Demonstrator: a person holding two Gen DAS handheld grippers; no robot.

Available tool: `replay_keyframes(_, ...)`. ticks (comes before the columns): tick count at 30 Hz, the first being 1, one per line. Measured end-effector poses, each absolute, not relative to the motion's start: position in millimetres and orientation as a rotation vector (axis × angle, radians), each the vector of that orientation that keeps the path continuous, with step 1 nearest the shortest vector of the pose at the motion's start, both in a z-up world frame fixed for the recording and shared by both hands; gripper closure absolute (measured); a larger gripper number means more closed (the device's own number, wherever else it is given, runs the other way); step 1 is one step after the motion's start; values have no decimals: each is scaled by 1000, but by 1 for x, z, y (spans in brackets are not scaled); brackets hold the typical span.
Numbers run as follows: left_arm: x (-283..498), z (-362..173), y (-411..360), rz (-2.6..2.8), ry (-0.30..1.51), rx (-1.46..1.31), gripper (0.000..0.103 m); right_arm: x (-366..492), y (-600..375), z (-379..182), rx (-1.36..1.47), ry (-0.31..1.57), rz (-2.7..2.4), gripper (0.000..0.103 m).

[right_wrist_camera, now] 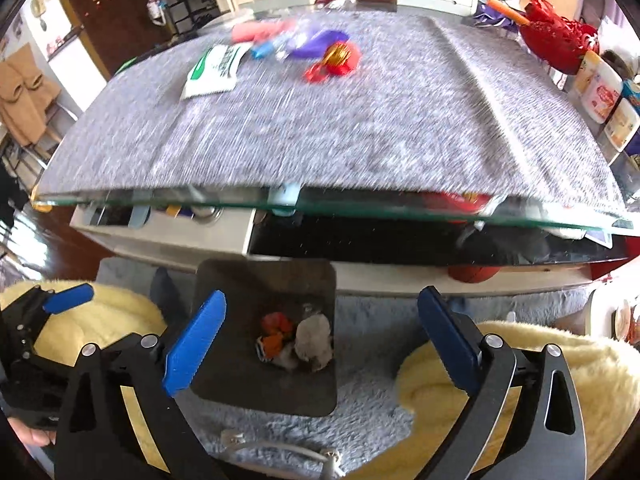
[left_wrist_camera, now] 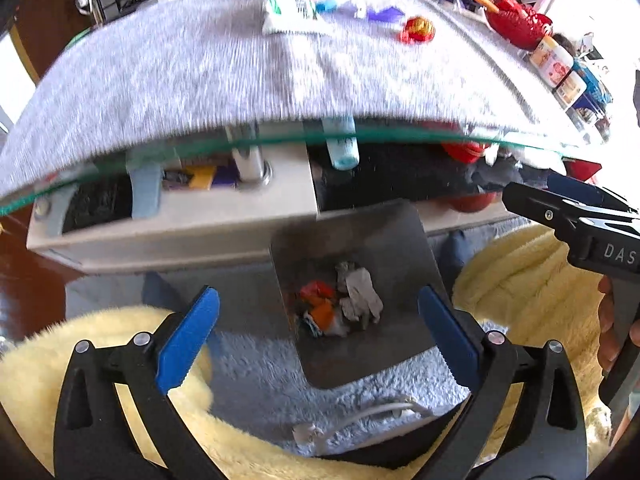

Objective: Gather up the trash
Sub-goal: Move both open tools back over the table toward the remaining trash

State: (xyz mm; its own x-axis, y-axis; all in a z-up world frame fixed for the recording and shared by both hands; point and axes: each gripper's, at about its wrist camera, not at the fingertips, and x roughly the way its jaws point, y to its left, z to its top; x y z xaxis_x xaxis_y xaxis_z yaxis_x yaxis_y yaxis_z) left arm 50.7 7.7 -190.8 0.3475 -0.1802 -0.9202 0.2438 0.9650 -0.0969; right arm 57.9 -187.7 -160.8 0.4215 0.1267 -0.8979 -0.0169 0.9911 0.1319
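Note:
A dark square bin (left_wrist_camera: 360,232) stands on the rug below the table edge, and crumpled tissue with orange and red wrappers (left_wrist_camera: 340,304) lies at its bottom. My left gripper (left_wrist_camera: 320,336) hangs open over the bin with nothing between its blue pads. My right gripper (right_wrist_camera: 320,340) is open and empty too, above the same bin (right_wrist_camera: 240,280). More trash lies on the far side of the table's grey cloth: a white and green packet (right_wrist_camera: 214,70), a purple wrapper (right_wrist_camera: 320,42), a blue piece (right_wrist_camera: 262,49) and a red and gold wrapper (right_wrist_camera: 340,58).
The glass table edge (right_wrist_camera: 320,206) juts out above the bin. Yellow fluffy cushions (right_wrist_camera: 540,360) flank the bin on both sides. A white cable (right_wrist_camera: 280,448) lies on the grey rug. A red basket (right_wrist_camera: 560,40) and jars (right_wrist_camera: 600,88) stand at the table's right end.

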Motion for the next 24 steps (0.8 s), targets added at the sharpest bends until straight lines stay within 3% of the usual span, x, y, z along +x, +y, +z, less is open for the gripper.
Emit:
replay_keyframes(9, 84, -155, 7, -269, 1084, 50, 8, 85, -202, -136, 135, 1066, 78, 4)
replay_keyframes(24, 167, -140, 9, -249, 1012, 34, 8, 146, -210, -134, 144, 1048, 59, 4)
